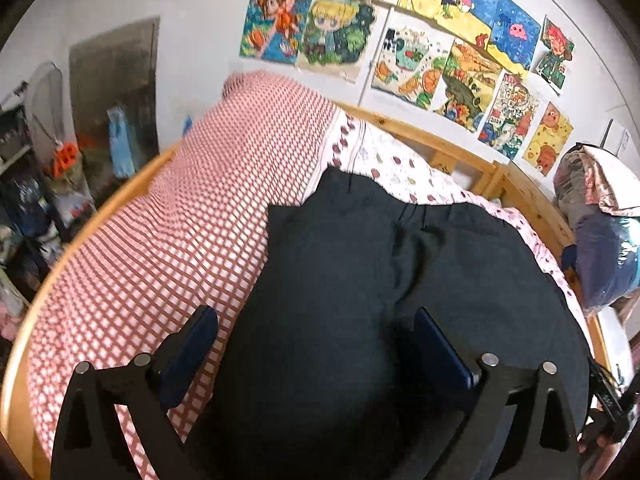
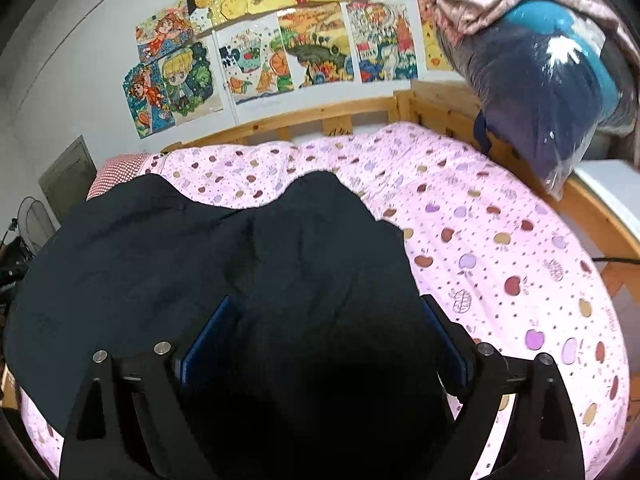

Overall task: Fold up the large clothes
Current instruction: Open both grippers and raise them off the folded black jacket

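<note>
Both tools, left tool [image 1: 316, 344] and right tool [image 2: 328, 336], gape over dark garment [image 2: 224, 248]; only left view shows checked blanket [image 1: 168, 232].

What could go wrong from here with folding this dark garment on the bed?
1. The dark garment lies bunched and creased, so a fold made now may lock in wrinkles.
2. Both the left gripper and right gripper are open over the cloth; closing could pinch several layers, or the pink sheet too.
3. The garment's left side overlaps the checkered blanket, so it may drag that along.
</note>
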Tool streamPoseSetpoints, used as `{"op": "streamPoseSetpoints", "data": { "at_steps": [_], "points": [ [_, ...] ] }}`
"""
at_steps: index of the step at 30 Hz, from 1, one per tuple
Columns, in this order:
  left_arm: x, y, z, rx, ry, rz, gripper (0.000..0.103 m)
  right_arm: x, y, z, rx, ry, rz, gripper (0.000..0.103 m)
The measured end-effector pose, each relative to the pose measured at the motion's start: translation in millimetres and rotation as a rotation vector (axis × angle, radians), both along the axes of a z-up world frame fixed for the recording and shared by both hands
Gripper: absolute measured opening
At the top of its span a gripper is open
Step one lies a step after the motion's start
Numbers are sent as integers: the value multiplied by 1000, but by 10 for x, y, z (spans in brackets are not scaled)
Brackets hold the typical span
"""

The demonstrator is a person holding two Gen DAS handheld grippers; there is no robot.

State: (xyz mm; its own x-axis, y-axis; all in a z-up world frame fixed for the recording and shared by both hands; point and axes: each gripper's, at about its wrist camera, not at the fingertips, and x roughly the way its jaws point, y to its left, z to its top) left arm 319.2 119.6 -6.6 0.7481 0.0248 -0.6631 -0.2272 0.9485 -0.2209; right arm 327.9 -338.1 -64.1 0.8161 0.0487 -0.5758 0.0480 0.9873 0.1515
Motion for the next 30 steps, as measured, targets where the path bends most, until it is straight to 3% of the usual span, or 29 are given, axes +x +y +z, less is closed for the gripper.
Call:
{"op": "streamPoseSetpoints", "data": {
  "at_steps": [8, 16, 30],
  "points": [
    [-249, -161, 224, 60, -64, 0, 103, -266, 29, 275, -57, -102, 7, 93],
    [-530, -343, 281, 111, -117, -18, 103, -475, 104, 455, -49, -149, 27, 95],
    [-1058, -726, 480, 153, -173, -141, 103, -989, 400, 756, -52, -236, 103, 101]
  ]
}}
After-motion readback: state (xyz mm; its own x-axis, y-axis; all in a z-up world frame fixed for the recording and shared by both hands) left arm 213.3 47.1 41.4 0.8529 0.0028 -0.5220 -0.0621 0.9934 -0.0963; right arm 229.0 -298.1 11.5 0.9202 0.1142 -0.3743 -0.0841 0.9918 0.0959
